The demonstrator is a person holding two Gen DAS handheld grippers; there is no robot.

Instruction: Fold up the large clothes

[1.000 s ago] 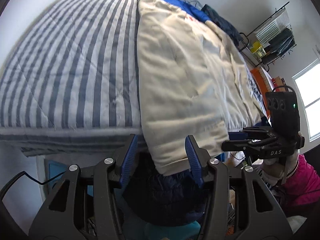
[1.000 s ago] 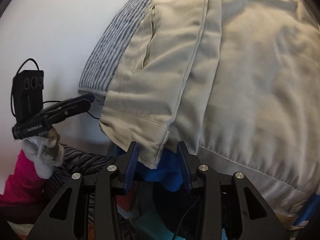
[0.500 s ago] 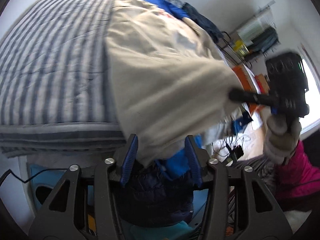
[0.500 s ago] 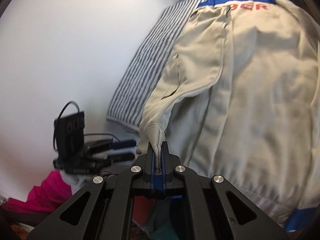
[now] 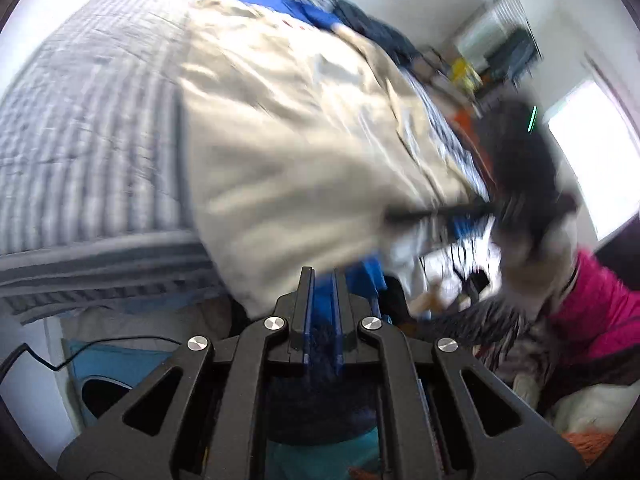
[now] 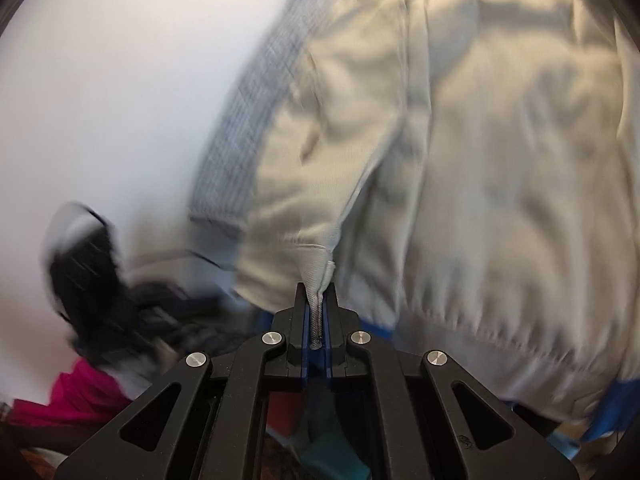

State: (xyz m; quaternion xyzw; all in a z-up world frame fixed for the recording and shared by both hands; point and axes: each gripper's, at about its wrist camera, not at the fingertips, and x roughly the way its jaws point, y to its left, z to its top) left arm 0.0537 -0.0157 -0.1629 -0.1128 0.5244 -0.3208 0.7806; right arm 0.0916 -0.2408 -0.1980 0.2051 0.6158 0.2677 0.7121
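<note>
A large beige jacket (image 5: 288,128) with blue trim lies on a striped bed, its hem hanging over the near edge. My left gripper (image 5: 323,280) is shut at the jacket's lower hem, the blue lining between its pads. My right gripper (image 6: 316,300) is shut on the ribbed hem corner of the jacket (image 6: 500,160) and lifts it a little. The right gripper also shows blurred in the left wrist view (image 5: 440,212), pulling the hem. The left gripper shows blurred in the right wrist view (image 6: 92,272).
The grey-and-white striped quilt (image 5: 80,120) covers the bed. A wire rack with items (image 5: 500,48) stands against the far wall by a bright window (image 5: 592,160). A pink sleeve (image 5: 596,308) and dark clothes are at the lower right. A white wall (image 6: 120,80) is left.
The left gripper has closed on the jacket's lower hem; it was open half a second ago. The right gripper shut on the hem corner earlier and keeps holding it. Both views are motion-blurred.
</note>
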